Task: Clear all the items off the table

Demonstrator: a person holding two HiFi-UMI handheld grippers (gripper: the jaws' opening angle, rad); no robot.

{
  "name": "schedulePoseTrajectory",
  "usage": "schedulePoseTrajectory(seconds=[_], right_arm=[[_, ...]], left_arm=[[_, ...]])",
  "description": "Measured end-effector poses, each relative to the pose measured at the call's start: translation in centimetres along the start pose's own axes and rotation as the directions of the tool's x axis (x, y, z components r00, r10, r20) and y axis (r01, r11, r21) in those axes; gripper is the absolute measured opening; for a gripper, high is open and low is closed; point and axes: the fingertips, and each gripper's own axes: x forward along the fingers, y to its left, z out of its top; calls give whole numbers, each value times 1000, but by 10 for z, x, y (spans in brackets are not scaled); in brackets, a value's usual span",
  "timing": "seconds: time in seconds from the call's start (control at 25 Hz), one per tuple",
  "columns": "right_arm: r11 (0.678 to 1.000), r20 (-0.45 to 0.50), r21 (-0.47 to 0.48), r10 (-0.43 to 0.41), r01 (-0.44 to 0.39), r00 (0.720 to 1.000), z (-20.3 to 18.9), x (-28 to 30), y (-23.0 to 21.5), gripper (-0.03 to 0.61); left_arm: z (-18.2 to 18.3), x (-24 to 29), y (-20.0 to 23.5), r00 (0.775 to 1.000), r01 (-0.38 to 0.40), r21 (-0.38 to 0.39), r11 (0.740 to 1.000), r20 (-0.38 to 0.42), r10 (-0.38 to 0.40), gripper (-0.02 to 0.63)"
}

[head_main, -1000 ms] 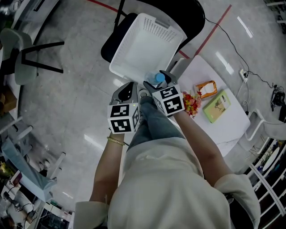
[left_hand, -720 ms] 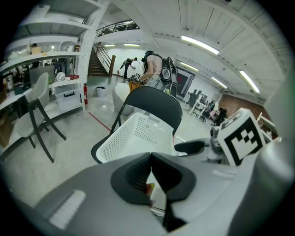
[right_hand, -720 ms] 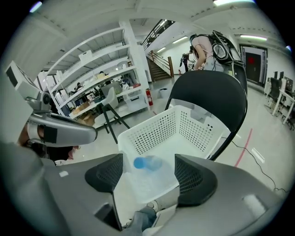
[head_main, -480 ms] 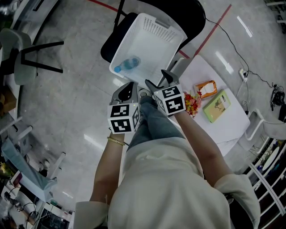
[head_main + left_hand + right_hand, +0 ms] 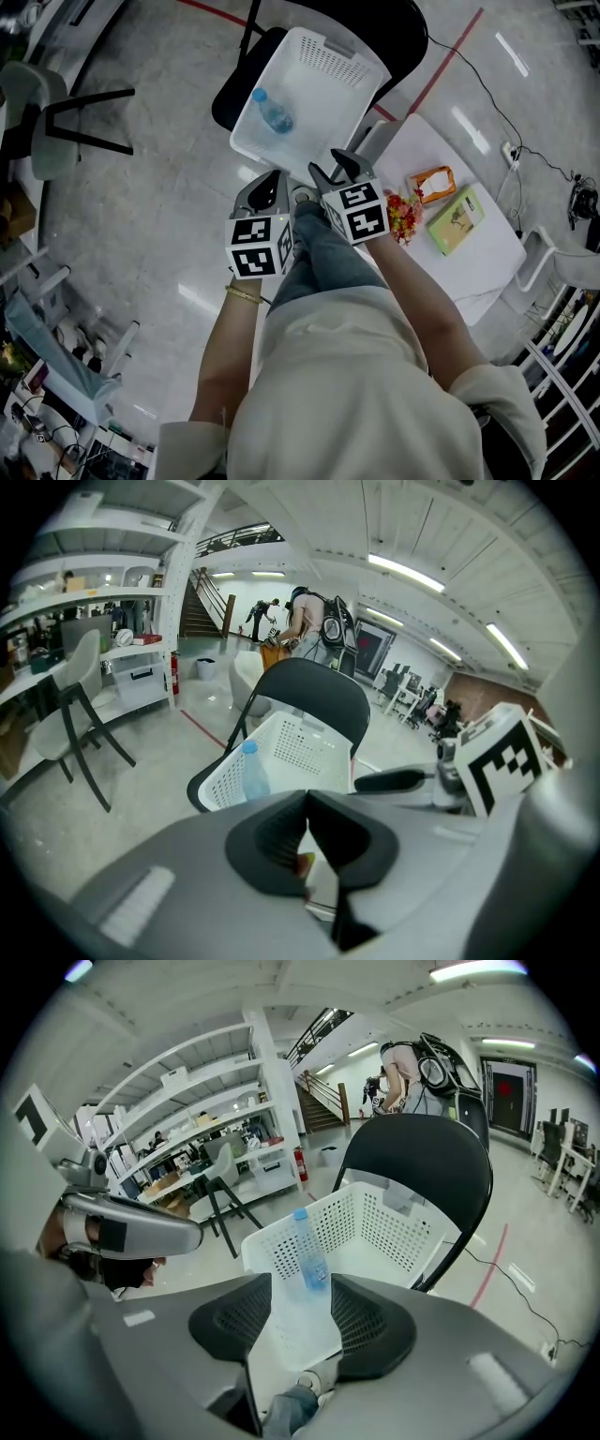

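Left gripper [image 5: 269, 190]: jaws pressed together, empty. Bottle [image 5: 273, 111] inside white basket [image 5: 323, 58] on chair [image 5: 228, 101], toward left wall. Right gripper [image 5: 336, 167]: jaws part-open, just been closing, nothing between. Right, on table [image 5: 473, 272]: sweets [image 5: 403, 216], snack packet [image 5: 432, 186], green book [image 5: 456, 221].
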Motion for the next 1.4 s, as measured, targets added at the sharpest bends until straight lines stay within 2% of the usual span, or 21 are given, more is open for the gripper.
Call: schedulePoseTrajectory(seconds=[0.36,0.48,0.88,1.08,1.4], right_arm=[[999,17,-2,-35,35,999,2,-11,0,87],[999,24,-1,-48,48,999,2,-16,0,6],[998,50,2,-70,70,996,1,-28,5,0],[998,57,3,-67,67,996,-2,-36,9,0],[998,71,0,-63,64,995,-8,-48,19,-1]], left_arm=[[1,-6,-5,1000,11,8,1000,9,-11,9],[3,-11,-6,1000,12,10,1000,15,-13,9],[3,-23,-13,999,14,51,999,32,-16,9],[3,-30,-16,999,23,25,999,46,-24,9],[-1,-41,-22,998,28,36,999,57,-30,9]])
